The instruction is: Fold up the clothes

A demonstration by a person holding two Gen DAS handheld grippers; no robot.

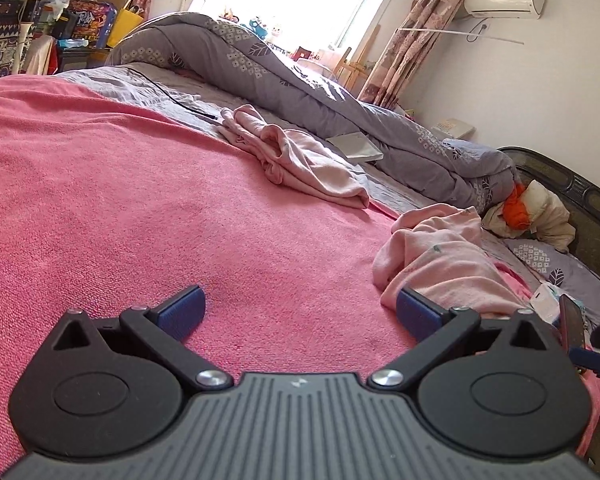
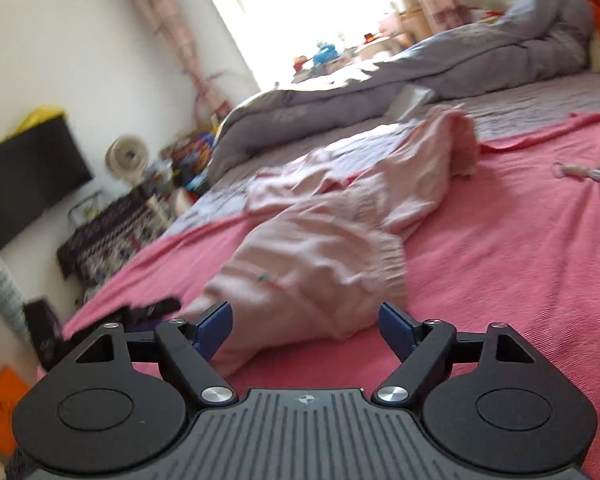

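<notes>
The left gripper hangs low over the pink blanket on the bed, and its fingers are released, spread wide with only blanket between them. Just beyond its right finger, almost touching the blue pad, lies a crumpled pale pink garment. A second pale pink garment lies further ahead of the fingers, near the far edge of the blanket, and behind it stretches the rolled grey quilt.

The right gripper is also released: its fingers stand well apart and grasp nothing. A pale pink garment lies bunched on the blanket directly in front of them, and its near end reaches down between the two pads (whether the cloth touches the left pad I cannot tell, because the picture is blurred). The garment runs away from the fingers toward the upper right, in the direction of the grey quilt.
</notes>
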